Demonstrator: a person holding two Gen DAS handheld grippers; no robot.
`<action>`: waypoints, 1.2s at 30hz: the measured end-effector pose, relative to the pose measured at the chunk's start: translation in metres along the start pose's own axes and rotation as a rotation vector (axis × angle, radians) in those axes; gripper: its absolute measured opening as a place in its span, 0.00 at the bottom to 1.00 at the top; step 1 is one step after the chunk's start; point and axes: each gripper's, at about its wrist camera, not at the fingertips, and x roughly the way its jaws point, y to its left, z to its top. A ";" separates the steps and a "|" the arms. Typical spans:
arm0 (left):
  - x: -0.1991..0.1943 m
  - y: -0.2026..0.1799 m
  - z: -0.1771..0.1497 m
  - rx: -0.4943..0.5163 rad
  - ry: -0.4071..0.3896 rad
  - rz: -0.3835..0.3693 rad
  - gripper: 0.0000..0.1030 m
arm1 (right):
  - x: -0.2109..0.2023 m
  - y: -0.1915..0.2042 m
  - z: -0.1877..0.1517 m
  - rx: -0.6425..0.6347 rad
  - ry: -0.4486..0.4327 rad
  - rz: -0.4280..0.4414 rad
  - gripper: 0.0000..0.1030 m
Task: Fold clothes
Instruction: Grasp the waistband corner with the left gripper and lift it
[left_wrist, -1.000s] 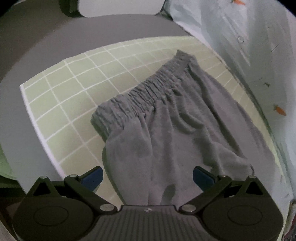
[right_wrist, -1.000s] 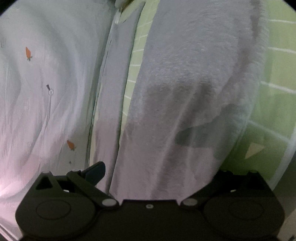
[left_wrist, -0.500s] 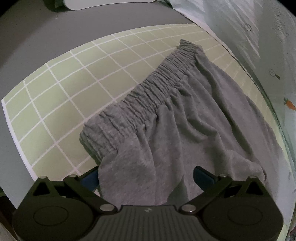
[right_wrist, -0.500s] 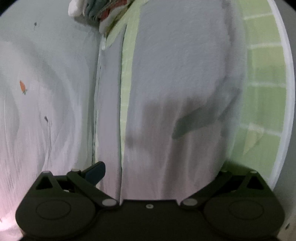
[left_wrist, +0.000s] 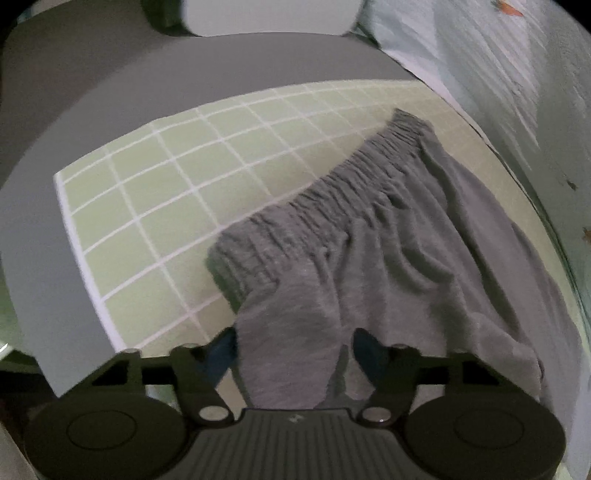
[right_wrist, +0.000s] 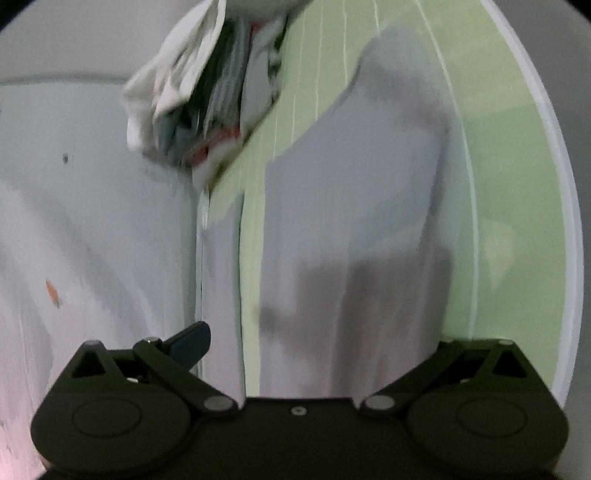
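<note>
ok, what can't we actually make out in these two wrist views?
- Left gripper: the grey shorts drape between the fingers and hide any grip.
- Right gripper: one finger is buried under cloth.
- Clothes pile, right view: motion blur, items unreadable.
- Shorts' hems: cut off behind both grippers.

The left claw (left_wrist: 291, 347) has narrowed around a fold of the grey shorts (left_wrist: 399, 251), lifting it.
</note>
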 end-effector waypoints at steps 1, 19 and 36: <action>0.000 0.000 0.000 -0.004 -0.007 0.010 0.44 | 0.002 0.000 0.010 0.008 -0.015 -0.007 0.98; -0.070 -0.005 0.023 -0.168 -0.187 -0.013 0.01 | -0.036 0.092 0.070 -0.325 -0.137 -0.093 0.01; -0.123 -0.004 0.039 -0.225 -0.284 0.014 0.02 | -0.052 0.135 0.076 -0.403 -0.172 -0.041 0.01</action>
